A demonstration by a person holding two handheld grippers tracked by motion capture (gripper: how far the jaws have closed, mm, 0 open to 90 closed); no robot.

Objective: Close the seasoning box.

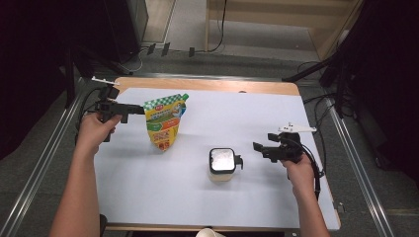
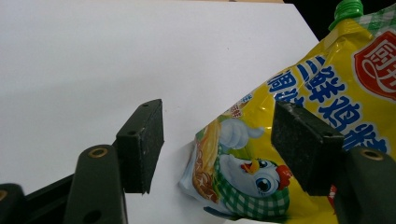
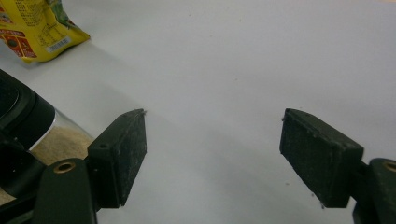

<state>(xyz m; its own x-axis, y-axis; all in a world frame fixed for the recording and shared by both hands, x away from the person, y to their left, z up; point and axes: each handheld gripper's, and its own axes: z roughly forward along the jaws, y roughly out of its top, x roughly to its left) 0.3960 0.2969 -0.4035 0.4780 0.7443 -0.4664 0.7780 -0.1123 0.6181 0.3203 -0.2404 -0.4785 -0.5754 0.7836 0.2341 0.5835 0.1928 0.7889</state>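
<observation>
A: Container status?
B: Clear jar [image 1: 222,165] with black lid stands at bench [image 1: 148,197] centre, holding tan granules. Yellow spout pouch [image 1: 165,121] stands at its 10 o'clock.
A: Claws?
B: Left claw [image 1: 141,109] spread beside the pouch, gripping nothing. Right claw [image 1: 257,148] spread, empty, at the jar's 3 o'clock. Left gripper view shows the pouch's chicken print [image 2: 252,182].

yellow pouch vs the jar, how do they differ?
The yellow pouch is soft, printed packaging with a green cap; the jar is a clear, rigid container with a black rim. The pouch lies by the left gripper; the jar stands upright near the right gripper. Both rest on the white table, ungripped.
</observation>
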